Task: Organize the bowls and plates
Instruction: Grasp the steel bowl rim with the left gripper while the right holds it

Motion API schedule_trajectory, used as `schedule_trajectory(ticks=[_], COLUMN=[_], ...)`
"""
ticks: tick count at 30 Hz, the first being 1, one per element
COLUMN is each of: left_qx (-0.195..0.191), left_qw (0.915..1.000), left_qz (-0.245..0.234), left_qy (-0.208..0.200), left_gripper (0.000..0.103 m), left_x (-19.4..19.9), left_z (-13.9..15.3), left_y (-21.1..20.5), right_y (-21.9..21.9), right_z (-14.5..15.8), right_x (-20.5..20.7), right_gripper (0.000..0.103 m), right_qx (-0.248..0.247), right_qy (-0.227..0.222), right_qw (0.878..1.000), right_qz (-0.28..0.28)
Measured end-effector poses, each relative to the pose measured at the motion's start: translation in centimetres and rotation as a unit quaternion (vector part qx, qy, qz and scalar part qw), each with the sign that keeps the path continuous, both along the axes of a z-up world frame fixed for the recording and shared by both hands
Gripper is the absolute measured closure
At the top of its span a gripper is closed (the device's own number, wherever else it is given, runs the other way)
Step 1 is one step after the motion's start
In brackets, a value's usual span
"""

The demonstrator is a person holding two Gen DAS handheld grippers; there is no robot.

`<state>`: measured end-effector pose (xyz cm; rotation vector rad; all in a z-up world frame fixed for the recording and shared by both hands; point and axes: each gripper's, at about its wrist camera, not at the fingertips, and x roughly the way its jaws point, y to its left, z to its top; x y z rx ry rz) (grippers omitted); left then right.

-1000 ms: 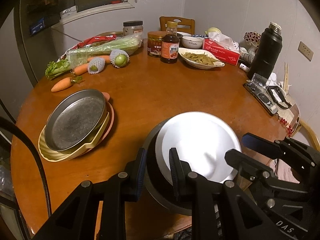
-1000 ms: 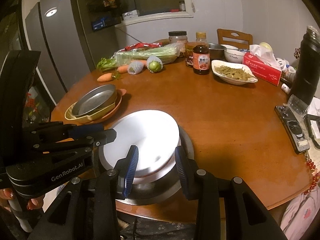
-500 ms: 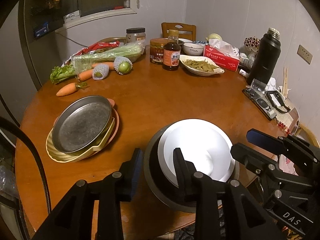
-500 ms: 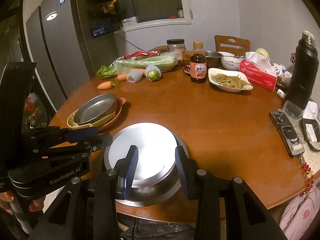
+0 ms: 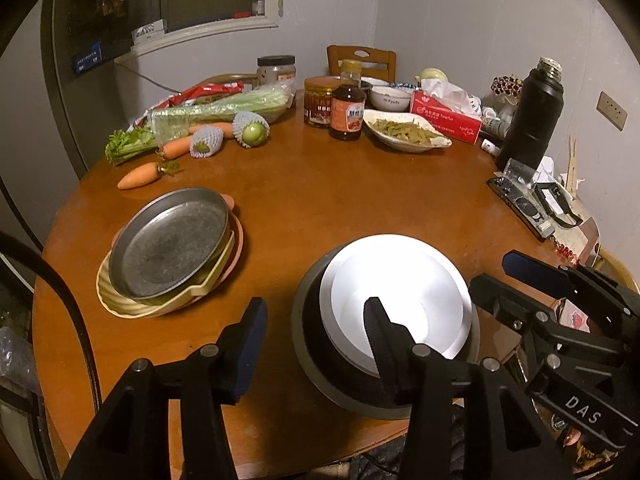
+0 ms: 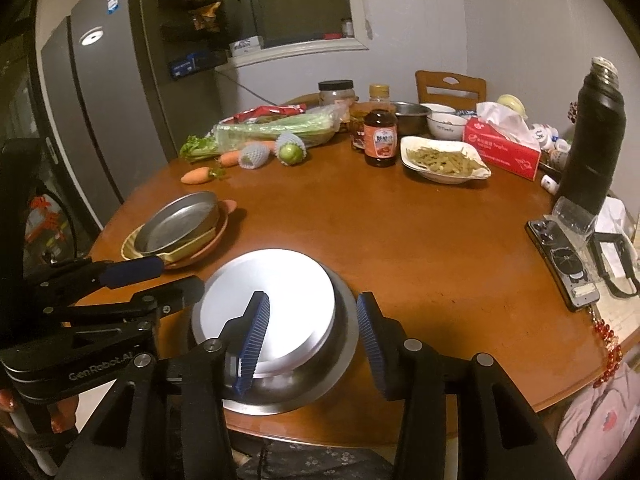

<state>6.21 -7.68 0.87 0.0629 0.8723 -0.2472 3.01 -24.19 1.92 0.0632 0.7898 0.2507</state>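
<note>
A shiny steel bowl point(image 5: 396, 300) point(image 6: 272, 312) rests near the table's front edge; it looks upside down, with its flat base up. My left gripper point(image 5: 314, 316) point(image 6: 168, 280) straddles its left wall and its jaws are opening, the pads clear of the metal. My right gripper point(image 6: 312, 308) point(image 5: 504, 276) straddles the right wall, and its jaws are opening too, free of the bowl. To the left stands a stack: a steel pan point(image 5: 168, 240) point(image 6: 180, 220) on a yellow dish point(image 5: 132, 304) on a pink plate point(image 5: 239, 240).
Carrots point(image 5: 140, 176), celery point(image 5: 224, 108), a sauce bottle point(image 5: 347, 108), a dish of greens point(image 5: 408, 132), a tissue box point(image 5: 444, 116) and a black flask point(image 5: 532, 120) line the far side. A phone point(image 6: 564, 264) lies at the right edge. The table edge point(image 6: 500, 408) is just below the bowl.
Both grippers' jaws have spread apart off the bowl's wall. The bowl stays on the table near the front edge. Both hands have barely moved.
</note>
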Motion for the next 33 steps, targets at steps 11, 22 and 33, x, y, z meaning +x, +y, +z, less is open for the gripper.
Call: schedule_trajectory(ticks=[11,22,33], left_qx=[-0.005,-0.011,-0.020], left_qw=[0.9998,0.9997,0.9991], left_qz=[0.000,0.004,0.012], left_qy=[0.017,0.022,0.036], left_gripper=[0.053,0.047,0.040], left_x=[0.5,0.8,1.6], left_z=[-1.3,-1.8,-3.0], left_y=[0.1,0.3,0.7], right_y=[-0.8,-1.0,-0.8], right_z=[-1.5,-2.3,-3.4], right_x=[0.6,0.9,1.6], right_gripper=[0.055,0.053,0.046], right_qx=[-0.001,-0.001,0.019], right_qy=[0.019,0.029,0.052], right_qw=[1.000,0.999,0.998], right_qz=[-0.013,-0.020,-0.020])
